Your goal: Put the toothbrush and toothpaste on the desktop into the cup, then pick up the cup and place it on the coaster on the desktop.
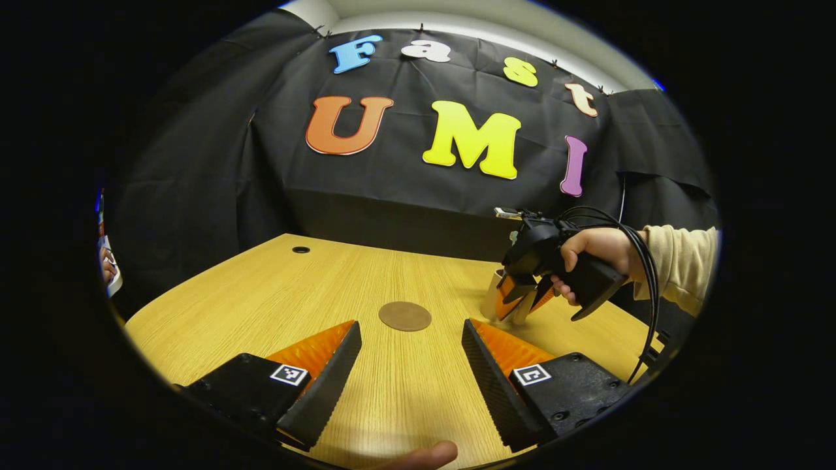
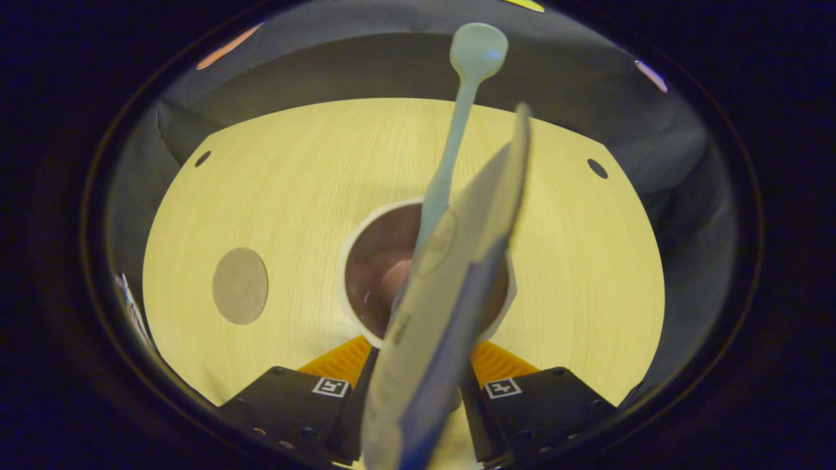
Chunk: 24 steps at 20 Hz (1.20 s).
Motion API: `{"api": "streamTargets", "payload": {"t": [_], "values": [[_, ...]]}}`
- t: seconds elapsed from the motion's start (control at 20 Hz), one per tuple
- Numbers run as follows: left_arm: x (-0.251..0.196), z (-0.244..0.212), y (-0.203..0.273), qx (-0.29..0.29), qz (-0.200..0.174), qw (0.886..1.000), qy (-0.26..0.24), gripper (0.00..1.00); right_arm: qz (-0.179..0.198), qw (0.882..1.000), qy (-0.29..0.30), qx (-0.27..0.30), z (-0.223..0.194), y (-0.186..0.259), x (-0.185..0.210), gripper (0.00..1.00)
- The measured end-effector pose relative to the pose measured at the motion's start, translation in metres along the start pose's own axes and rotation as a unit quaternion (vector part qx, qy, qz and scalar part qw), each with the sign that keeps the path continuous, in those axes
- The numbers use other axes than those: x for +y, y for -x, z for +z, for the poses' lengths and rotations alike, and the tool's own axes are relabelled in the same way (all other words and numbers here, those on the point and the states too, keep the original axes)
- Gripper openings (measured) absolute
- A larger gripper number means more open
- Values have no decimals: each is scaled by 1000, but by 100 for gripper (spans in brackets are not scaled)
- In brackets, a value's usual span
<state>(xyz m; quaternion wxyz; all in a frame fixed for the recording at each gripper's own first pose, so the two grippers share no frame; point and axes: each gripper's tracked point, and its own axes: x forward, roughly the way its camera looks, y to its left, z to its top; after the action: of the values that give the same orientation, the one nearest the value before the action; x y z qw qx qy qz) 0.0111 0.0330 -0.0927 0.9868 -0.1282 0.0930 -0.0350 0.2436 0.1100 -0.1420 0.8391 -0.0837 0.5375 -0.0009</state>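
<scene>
Right gripper at the cup, left gripper idle over the desk.

In the right gripper view, the right gripper (image 2: pixel 414 385) looks down into the cup (image 2: pixel 366 261), its fingers set narrow with the toothpaste (image 2: pixel 444 294) tube between them; whether both press on it I cannot tell. The toothbrush (image 2: pixel 457 124) stands in the cup, leaning away. The coaster (image 2: pixel 240 286) lies left of the cup, well apart. In the left gripper view, the left gripper (image 1: pixel 411 349) has its fingers spread wide above the desktop (image 1: pixel 274 294), the coaster just beyond them, and a hand (image 1: pixel 594 254) at the right holds the other gripper at the cup.
</scene>
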Motion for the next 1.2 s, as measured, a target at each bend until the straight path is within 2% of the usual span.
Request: {"api": "streamTargets", "payload": {"t": [0.15, 0.35, 0.85, 1.05, 1.2], "values": [[-1, 0, 2, -1, -1, 1000, 4, 98, 0, 1000, 14, -8, 2, 4, 2, 58], [6, -1, 4, 0, 3, 1000, 5, 98, 7, 999, 31, -12, -1, -2, 6, 51], [6, 3, 10, -2, 4, 1000, 9, 98, 30, 999, 8, -34, -9, -2, 2, 33], [3, 3, 16, -5, -3, 1000, 11, 98, 28, 999, 12, -45, -4, 6, 3, 26], [3, 2, 20, -4, -5, 1000, 12, 98, 25, 998, 21, -62, 3, 23, 4, 26]]}}
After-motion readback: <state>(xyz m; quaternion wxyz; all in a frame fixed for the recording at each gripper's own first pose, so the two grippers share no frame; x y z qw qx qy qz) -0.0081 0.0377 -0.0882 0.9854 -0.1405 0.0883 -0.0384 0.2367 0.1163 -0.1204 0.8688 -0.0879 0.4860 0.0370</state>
